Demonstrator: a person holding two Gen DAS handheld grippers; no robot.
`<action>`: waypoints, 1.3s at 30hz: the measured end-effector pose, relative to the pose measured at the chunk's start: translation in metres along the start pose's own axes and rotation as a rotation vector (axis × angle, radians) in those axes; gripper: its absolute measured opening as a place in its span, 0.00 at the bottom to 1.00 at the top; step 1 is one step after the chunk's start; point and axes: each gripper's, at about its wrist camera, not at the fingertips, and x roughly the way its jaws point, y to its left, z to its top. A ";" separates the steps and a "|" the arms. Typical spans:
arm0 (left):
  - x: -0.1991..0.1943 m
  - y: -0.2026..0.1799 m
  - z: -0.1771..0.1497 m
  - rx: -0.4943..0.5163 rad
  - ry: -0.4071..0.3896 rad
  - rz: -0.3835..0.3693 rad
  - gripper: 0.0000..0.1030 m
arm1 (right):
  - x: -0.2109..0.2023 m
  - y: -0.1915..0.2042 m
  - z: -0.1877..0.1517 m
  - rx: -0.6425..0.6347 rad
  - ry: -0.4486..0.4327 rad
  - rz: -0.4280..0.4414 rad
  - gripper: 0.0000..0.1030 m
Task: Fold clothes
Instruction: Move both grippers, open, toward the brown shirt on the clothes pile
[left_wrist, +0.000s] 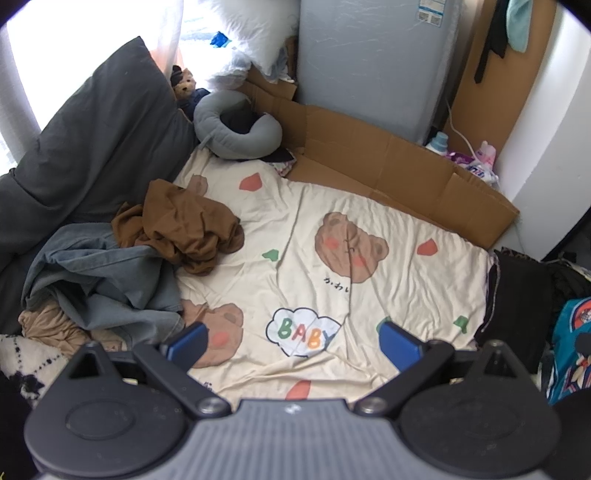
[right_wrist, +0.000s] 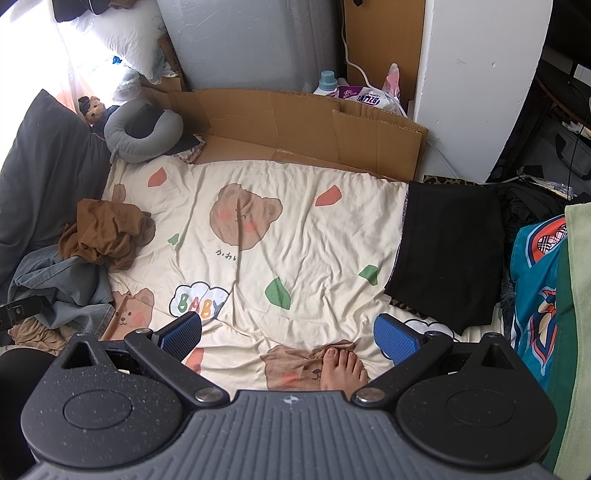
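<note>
Both tongs, the left gripper (left_wrist: 291, 341) and right gripper (right_wrist: 288, 334), hang over the bear-print sheet (left_wrist: 332, 280) with jaws spread wide, holding nothing.

Crumpled at the sheet's left edge lie a brown garment (left_wrist: 184, 229) and, nearer, a grey-blue garment (left_wrist: 99, 280); a folded black garment (right_wrist: 450, 254) rests at the right edge. Between them the sheet lies bare. Flattened cardboard (right_wrist: 295, 122) borders the far side, a grey neck pillow (left_wrist: 236, 127) the far-left corner, a bare foot (right_wrist: 343, 369) the near edge.

- Daylight pours from the window (left_wrist: 22, 66) far beyond my left fingers, blown out white.
- Bedsheet (left_wrist: 332, 229) ahead evenly lit, sharp.
- Edges bend, corners go black.
</note>
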 end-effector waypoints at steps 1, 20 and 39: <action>0.000 0.000 0.001 0.001 0.000 -0.001 0.97 | 0.000 0.000 0.000 0.000 -0.002 0.000 0.99; 0.000 -0.013 0.005 0.005 0.012 -0.012 0.97 | 0.000 0.003 0.002 -0.028 0.010 0.011 0.99; -0.002 -0.011 0.003 0.004 -0.002 -0.019 0.97 | 0.000 0.000 0.002 -0.008 0.004 0.024 0.99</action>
